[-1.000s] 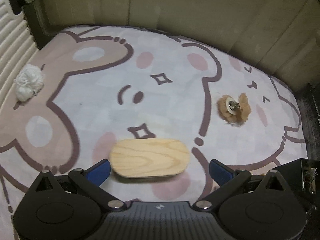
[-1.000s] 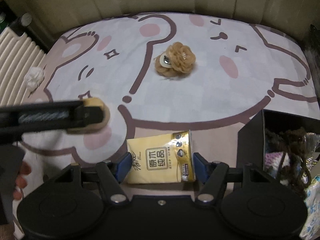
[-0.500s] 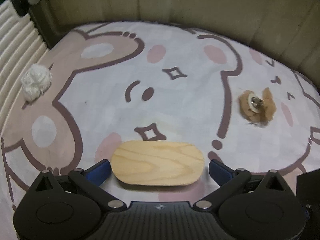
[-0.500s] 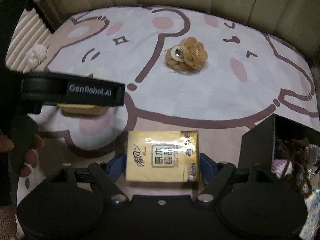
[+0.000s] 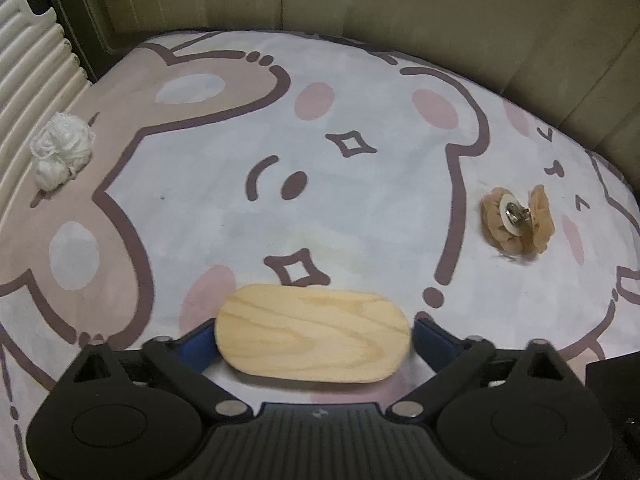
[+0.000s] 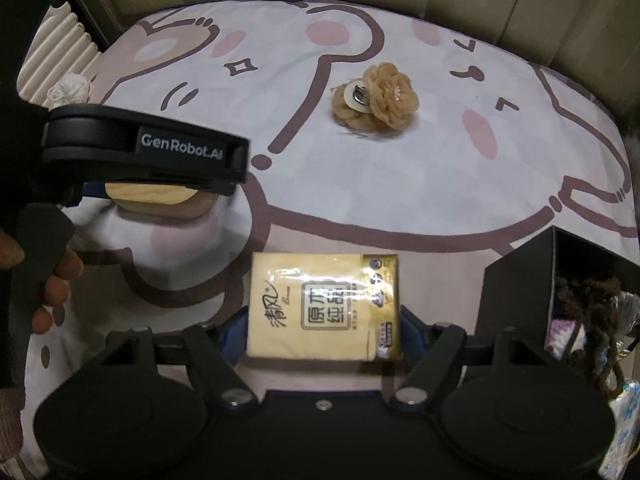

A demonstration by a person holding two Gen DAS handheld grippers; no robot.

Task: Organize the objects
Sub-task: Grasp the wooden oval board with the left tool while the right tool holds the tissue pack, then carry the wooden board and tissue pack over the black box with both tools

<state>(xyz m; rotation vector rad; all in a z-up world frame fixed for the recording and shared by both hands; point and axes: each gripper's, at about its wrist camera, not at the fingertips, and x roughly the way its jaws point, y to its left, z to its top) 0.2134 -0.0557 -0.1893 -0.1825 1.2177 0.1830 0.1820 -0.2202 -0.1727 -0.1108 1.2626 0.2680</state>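
Note:
An oval wooden block (image 5: pixel 312 336) lies on the cartoon-print sheet (image 5: pixel 360 200). My left gripper (image 5: pixel 314 340) points down over it with a blue pad at each end. Its jaws are closing, and a thin gap still shows at the right end. In the right wrist view a yellow tissue pack (image 6: pixel 324 308) sits between the jaws of my right gripper (image 6: pixel 322 328). Those jaws are closing too, and the pads meet the pack's sides. The left gripper's black body (image 6: pixel 144 152) covers most of the wooden block (image 6: pixel 160 200) there.
A tan fabric flower clip (image 5: pixel 516 224) (image 6: pixel 380 100) lies toward the far right of the sheet. A white yarn ball (image 5: pixel 60 152) rests at the left edge by a ribbed cream panel (image 5: pixel 24 80). A black box (image 6: pixel 516 292) with yarn and packets stands at the right. A person's hand (image 6: pixel 52 292) grips the left tool.
Both grippers came down closer to their objects. The left jaws narrowed toward the wooden block's ends. The tissue pack, first tilted, now lies square between the right pads.

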